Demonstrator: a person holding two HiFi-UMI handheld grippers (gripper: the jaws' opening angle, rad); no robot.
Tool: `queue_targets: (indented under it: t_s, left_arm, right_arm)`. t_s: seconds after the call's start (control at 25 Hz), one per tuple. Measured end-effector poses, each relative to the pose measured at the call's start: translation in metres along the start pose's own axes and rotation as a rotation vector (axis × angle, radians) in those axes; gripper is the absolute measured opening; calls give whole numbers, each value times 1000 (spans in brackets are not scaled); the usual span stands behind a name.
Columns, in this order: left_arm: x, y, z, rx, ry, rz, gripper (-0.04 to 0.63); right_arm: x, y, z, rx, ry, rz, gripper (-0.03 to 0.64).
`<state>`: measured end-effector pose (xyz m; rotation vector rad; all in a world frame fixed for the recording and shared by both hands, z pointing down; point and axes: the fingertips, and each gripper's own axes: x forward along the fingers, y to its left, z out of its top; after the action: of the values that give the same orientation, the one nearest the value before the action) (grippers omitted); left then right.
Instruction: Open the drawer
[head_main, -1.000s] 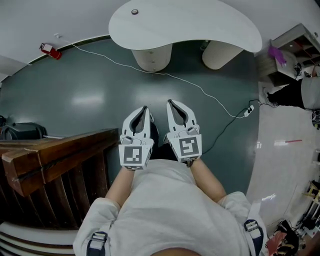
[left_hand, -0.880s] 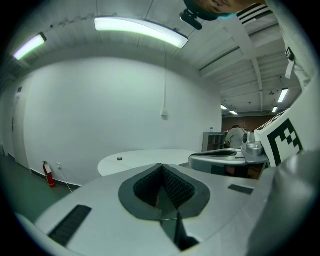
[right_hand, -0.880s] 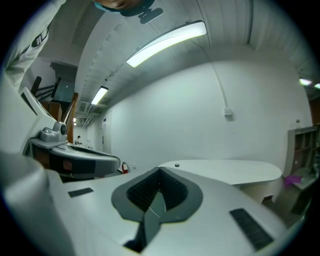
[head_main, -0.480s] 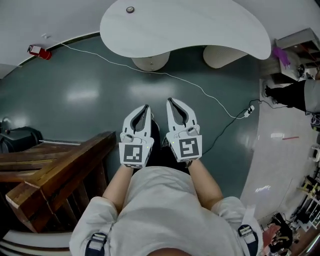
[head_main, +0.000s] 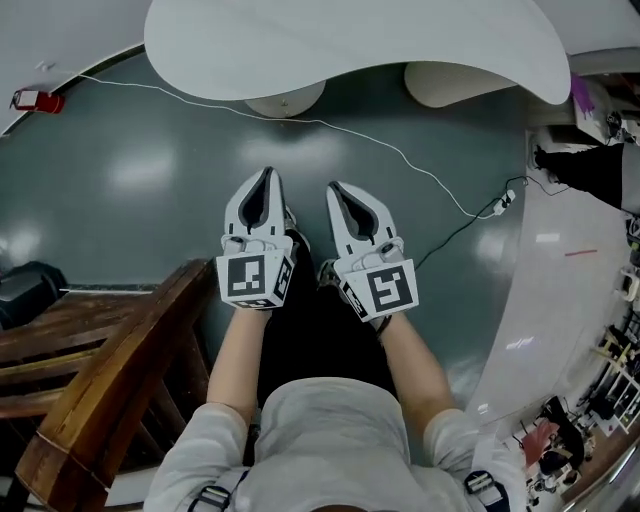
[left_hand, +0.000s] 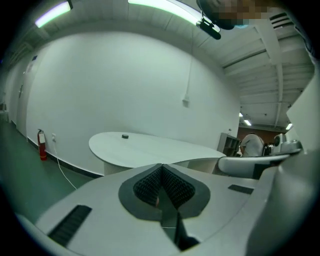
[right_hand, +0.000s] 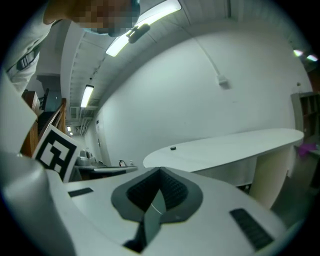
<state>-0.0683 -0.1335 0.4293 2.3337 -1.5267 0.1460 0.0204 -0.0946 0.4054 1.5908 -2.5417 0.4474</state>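
I hold my left gripper (head_main: 266, 176) and right gripper (head_main: 334, 188) side by side in front of me, close together but apart, both pointing out over the dark green floor (head_main: 150, 180) towards the white curved counter (head_main: 400, 40). In each gripper view the jaws are pressed together at the tips, with nothing between them. A small dark round thing (left_hand: 125, 135) sits on the counter. A thin white cable (head_main: 380, 145) runs across the floor beyond the gripper tips. A wooden railing (head_main: 110, 370) stands at my left, and a red fire extinguisher (head_main: 30, 100) is by the far wall. I cannot tell where the drawer is.
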Motion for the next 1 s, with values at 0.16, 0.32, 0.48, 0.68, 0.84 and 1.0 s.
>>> queue_targets:
  t_s: [0.16, 0.32, 0.48, 0.68, 0.84, 1.0]
  left_arm:
    - [37, 20, -38, 3, -15, 56, 5]
    - [69, 37, -71, -79, -34, 52, 5]
    - [92, 52, -94, -249, -76, 21, 5]
    - [122, 68, -121, -409, -136, 13, 5]
    - [157, 89, -150, -395, -113, 39, 5]
    - [190, 96, -172, -336, -56, 60, 5]
  right_arm:
    - [20, -16, -37, 63, 10, 6, 10]
    - [37, -23, -69, 114, 4, 19, 11]
    - [48, -27, -88, 133, -25, 26, 11]
    - [60, -41, -105, 152, -45, 51, 11]
    - [65, -55, -125, 127, -23, 28, 11]
    - [74, -68, -144, 128, -10, 19, 11]
